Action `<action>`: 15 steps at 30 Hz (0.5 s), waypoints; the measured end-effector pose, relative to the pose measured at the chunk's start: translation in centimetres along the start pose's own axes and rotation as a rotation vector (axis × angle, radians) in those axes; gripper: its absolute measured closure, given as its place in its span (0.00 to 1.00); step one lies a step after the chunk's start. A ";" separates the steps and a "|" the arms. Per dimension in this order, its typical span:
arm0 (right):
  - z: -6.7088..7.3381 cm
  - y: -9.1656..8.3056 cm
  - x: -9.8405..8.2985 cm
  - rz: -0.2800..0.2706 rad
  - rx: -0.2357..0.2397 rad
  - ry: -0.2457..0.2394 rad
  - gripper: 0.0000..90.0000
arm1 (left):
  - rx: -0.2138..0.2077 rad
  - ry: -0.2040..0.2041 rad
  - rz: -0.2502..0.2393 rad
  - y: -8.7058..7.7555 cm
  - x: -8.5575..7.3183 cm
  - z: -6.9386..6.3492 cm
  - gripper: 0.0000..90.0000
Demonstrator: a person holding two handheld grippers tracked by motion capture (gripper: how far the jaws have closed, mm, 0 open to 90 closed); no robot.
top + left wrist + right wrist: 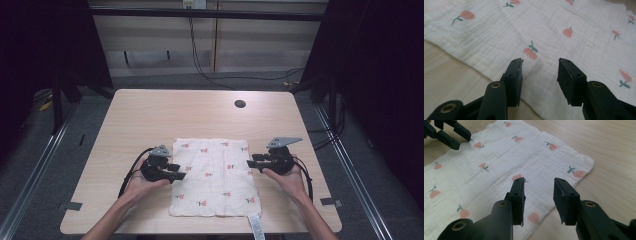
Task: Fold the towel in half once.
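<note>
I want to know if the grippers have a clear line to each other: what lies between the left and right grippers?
In the high view, the white flower-printed cloth lies flat between the left gripper and right gripper; nothing rests on it.

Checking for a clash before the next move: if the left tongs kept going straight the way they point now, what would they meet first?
Most likely the cloth: the open left tongs point across it from its edge, angled slightly down. The right tongs sit farther along, at the opposite edge; depth is unclear.

crinkly cotton cloth [212,175], matt wood table [150,115]
</note>
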State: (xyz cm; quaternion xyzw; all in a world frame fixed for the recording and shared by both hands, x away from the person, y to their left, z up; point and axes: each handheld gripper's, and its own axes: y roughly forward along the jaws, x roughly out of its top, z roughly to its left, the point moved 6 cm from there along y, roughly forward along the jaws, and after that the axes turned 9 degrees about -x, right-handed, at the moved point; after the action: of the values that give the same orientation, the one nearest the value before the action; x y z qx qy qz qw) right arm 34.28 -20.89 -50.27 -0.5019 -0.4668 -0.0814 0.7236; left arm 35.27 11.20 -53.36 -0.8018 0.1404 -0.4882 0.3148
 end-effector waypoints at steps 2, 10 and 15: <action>-0.4 0.5 0.4 0.006 -0.010 0.005 0.68 | 0.011 0.006 0.006 0.2 0.1 0.2 0.61; -2.2 2.5 0.7 0.032 -0.037 0.034 0.67 | 0.018 0.003 0.009 0.7 0.1 0.9 0.58; -3.5 3.8 1.2 0.048 -0.063 0.042 0.69 | 0.002 0.008 0.000 0.9 0.3 1.3 0.59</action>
State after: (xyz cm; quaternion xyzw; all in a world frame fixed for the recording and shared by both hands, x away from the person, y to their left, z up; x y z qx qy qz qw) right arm 39.20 -21.45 -52.04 -0.5336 -0.4368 -0.0893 0.7187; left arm 36.62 10.79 -54.13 -0.7995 0.1413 -0.4917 0.3149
